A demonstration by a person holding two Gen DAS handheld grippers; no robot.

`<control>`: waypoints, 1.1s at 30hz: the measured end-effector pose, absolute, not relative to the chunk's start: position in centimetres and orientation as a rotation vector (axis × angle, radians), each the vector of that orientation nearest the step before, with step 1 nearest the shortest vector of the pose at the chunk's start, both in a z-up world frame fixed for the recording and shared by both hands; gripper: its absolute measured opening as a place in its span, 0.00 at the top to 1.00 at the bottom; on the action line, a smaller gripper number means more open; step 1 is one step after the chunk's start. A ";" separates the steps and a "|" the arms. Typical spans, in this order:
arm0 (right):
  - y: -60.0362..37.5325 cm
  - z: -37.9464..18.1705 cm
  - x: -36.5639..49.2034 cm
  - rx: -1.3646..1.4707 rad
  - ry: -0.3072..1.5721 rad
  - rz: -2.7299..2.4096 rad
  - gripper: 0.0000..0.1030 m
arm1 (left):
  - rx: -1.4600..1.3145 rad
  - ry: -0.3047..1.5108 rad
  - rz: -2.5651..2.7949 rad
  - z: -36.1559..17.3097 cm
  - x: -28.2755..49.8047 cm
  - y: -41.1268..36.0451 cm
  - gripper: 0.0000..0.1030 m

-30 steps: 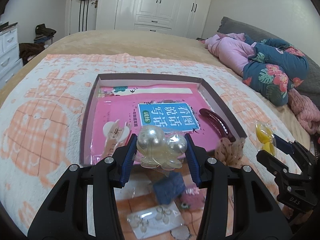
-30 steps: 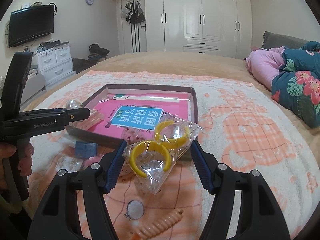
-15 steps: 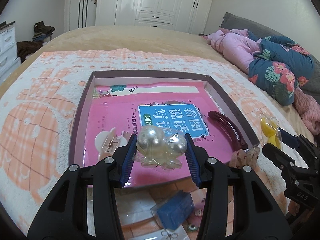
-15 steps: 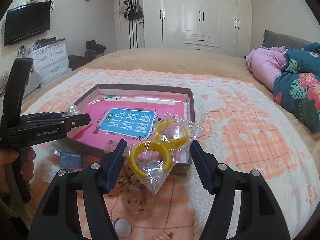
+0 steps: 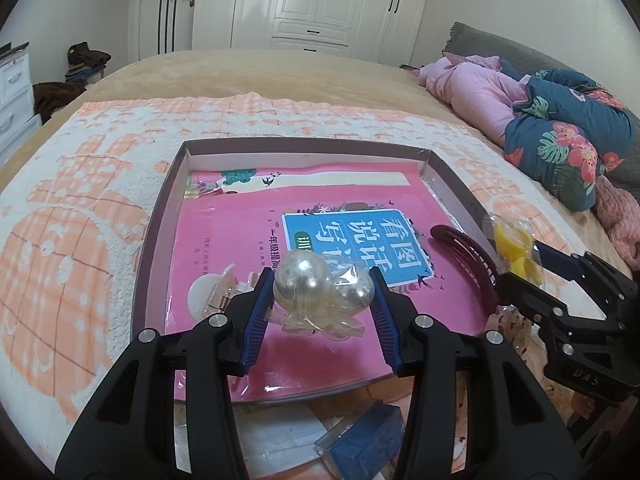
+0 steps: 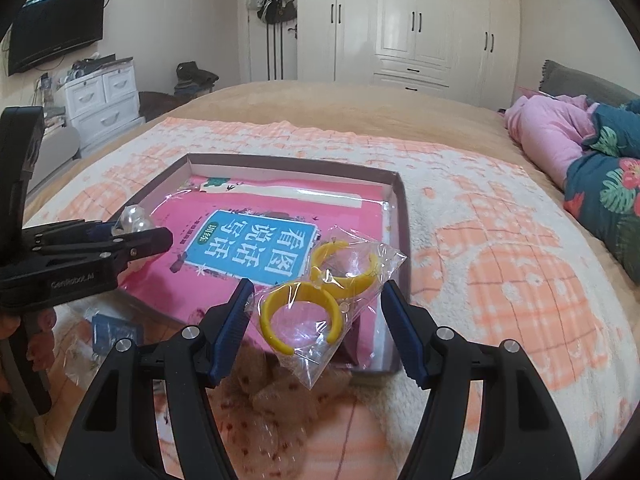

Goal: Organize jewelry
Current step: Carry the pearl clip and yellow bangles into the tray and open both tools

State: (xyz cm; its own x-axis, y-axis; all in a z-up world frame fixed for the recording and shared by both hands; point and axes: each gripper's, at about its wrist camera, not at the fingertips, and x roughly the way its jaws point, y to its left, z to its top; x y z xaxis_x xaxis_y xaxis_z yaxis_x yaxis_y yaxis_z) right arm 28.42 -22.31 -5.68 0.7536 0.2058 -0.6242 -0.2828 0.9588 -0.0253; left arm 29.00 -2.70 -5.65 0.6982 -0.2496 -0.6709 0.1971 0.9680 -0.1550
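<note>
left wrist: close, angled down over box (image 5: 160, 216) | right wrist: same, from its right | shared: box, bed (image 6: 500, 240), wardrobe (image 6: 400, 20)

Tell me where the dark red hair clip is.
In the left wrist view, the dark red hair clip lies inside the box, along its right wall, on the pink book.

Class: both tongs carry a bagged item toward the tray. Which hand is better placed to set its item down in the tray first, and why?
Probably the left. Its tongs hold the pearl packet already over the tray's pink book. The right tongs hold the yellow rings bag only above the tray's near corner.
</note>
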 end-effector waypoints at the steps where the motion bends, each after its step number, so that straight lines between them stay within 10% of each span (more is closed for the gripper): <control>1: -22.0 -5.8 28.7 -0.127 0.667 0.271 0.39 | -0.073 0.760 -0.248 -5.7 29.1 -2.7 0.63; 33: -20.6 -6.7 29.7 -0.144 0.682 0.320 0.26 | -0.111 0.723 -0.226 -4.7 28.9 -1.2 0.61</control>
